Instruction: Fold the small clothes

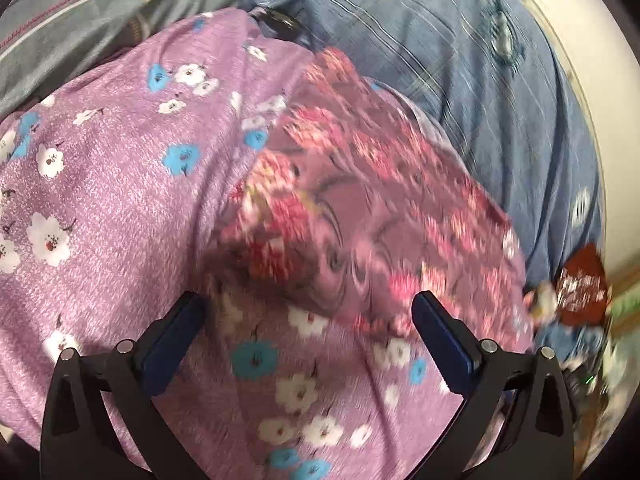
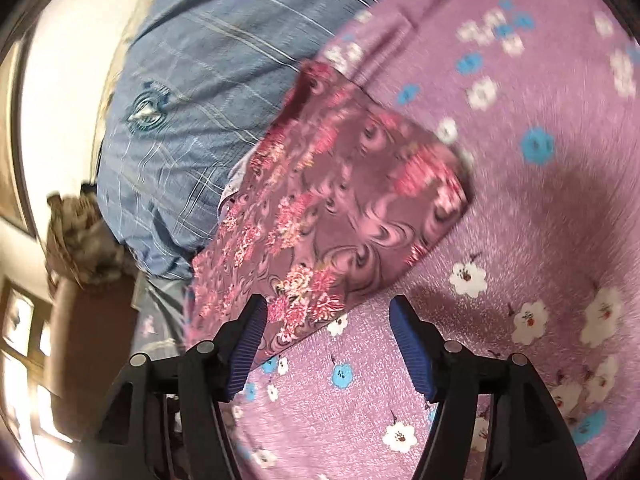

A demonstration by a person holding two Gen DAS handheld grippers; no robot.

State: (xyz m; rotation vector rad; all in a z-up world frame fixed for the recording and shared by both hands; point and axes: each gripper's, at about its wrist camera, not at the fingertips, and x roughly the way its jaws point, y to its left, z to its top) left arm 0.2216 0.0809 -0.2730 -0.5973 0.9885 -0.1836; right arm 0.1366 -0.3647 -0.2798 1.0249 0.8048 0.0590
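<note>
Presently the folded floral cloth lies on the purple sheet, near the blue blanket. Left gripper and right gripper both gape, empty. The fold appears released; next move likely needs another edge pinched.

Folded floral cloth on lilac flowered bedsheet

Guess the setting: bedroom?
Probably a bedroom at home: work happens on a purple floral bedsheet with a blue striped blanket bunched alongside, and a framed picture hangs on a pale wall.
</note>
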